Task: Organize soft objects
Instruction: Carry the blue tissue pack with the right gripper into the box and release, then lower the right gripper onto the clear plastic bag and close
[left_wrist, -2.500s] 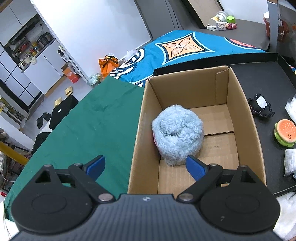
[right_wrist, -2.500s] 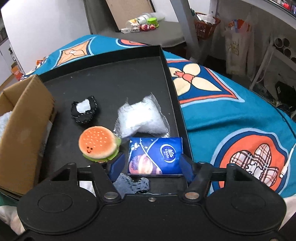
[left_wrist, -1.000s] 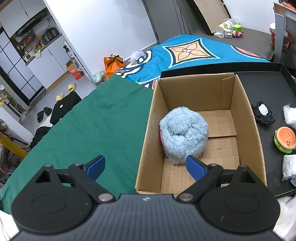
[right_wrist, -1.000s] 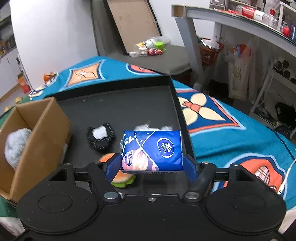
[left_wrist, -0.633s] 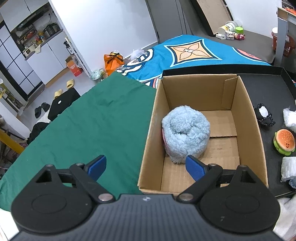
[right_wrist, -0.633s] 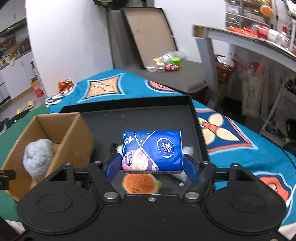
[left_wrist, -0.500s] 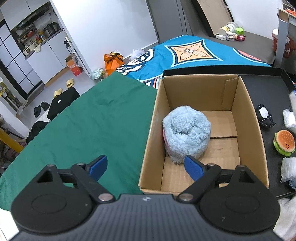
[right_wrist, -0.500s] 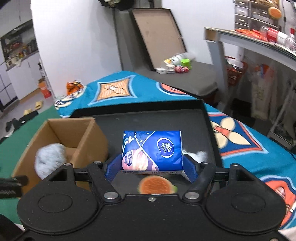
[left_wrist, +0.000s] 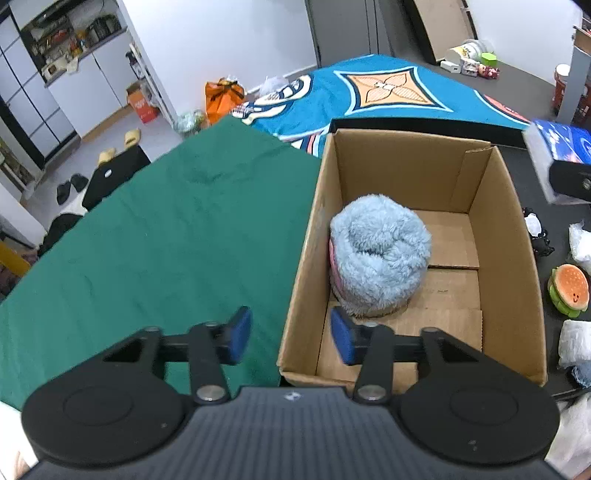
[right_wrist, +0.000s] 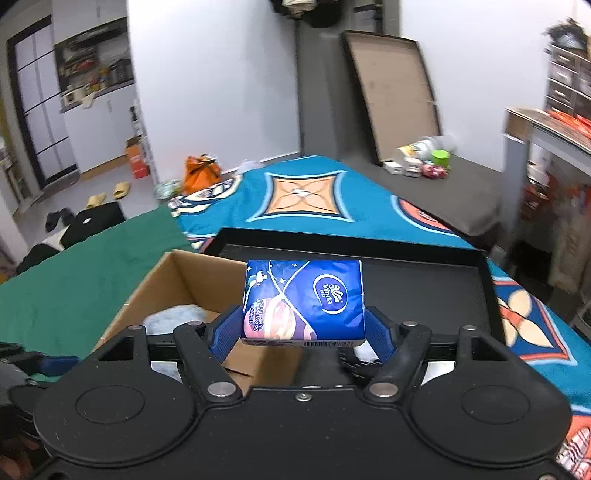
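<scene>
Tissue pack (right_wrist: 304, 299), blue, sits clamped between the right claw (right_wrist: 303, 334) pads, lifted above the black tray (right_wrist: 424, 291) with the open cardboard box (right_wrist: 177, 284) at its 9 o'clock in the right wrist view. In the left wrist view the same pack shows at 2 o'clock, blurred, past the box's far right corner. Left claw (left_wrist: 290, 336) jaws are closing with nothing pressed between the pads; the box's near-left wall corner stands in the gap, left pad over the green cloth (left_wrist: 147, 240), right pad over the box floor. Fluffy light-blue plush (left_wrist: 380, 258) sits inside the box against its left wall, at 12 o'clock from the right pad. On the tray at 3 o'clock of the box: burger toy (left_wrist: 569, 290), small black item with white centre (left_wrist: 535, 230), clear plastic packets (left_wrist: 574, 341). Blue patterned blanket (left_wrist: 388, 88) lies beyond box and tray at 12 o'clock. Can't tell whether the left pads touch the cardboard.
</scene>
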